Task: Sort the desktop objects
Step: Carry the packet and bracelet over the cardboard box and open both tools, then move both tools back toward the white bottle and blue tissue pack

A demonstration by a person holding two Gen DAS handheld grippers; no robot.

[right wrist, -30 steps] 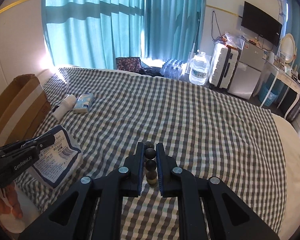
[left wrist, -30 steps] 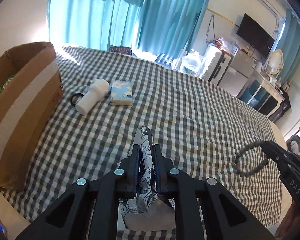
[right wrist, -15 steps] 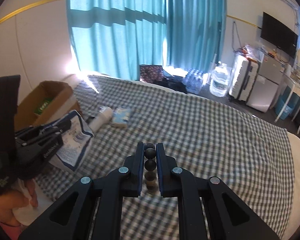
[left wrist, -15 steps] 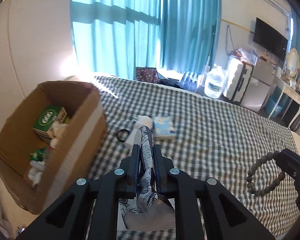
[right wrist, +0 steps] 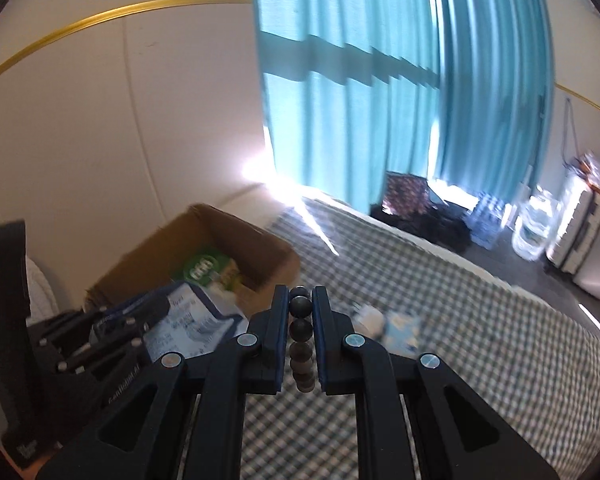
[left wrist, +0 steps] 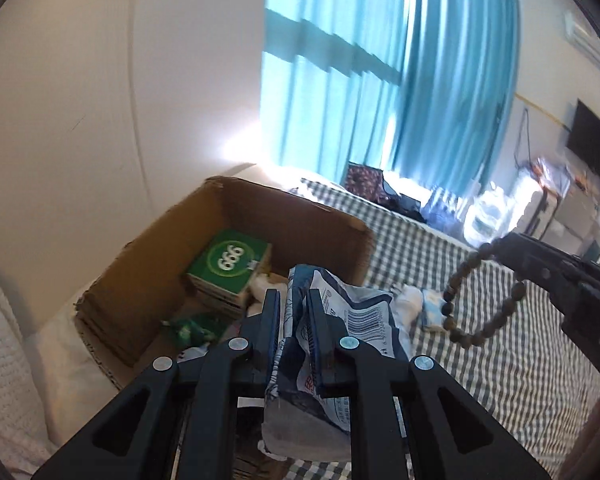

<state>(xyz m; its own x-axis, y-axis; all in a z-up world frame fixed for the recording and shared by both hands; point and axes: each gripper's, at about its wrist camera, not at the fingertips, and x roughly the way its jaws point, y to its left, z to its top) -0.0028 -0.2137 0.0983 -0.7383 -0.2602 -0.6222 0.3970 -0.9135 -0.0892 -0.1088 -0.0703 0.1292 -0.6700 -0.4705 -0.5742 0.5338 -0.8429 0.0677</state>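
Observation:
My left gripper (left wrist: 294, 300) is shut on a blue-and-white printed plastic packet (left wrist: 340, 320) and holds it in the air at the near right rim of an open cardboard box (left wrist: 292, 208). The box holds a green carton (left wrist: 230, 268) and small items. My right gripper (right wrist: 300, 300) is shut on a dark bead bracelet (right wrist: 300, 332), held above the checked cloth; the bracelet also hangs in the left wrist view (left wrist: 484, 296). The box (right wrist: 236, 236) and the packet (right wrist: 192, 320) show left of it.
A white bottle (left wrist: 410, 298) and a light blue tissue pack (left wrist: 432, 312) lie on the checked cloth (left wrist: 480, 360) right of the box. A white knitted cushion (left wrist: 4, 340) sits at the left. Teal curtains, a wall and room furniture stand behind.
Both grippers have swung left toward the cardboard box with their loads. The packet has gone from above the cloth to the box's rim. The bracelet has followed, closer to the box.

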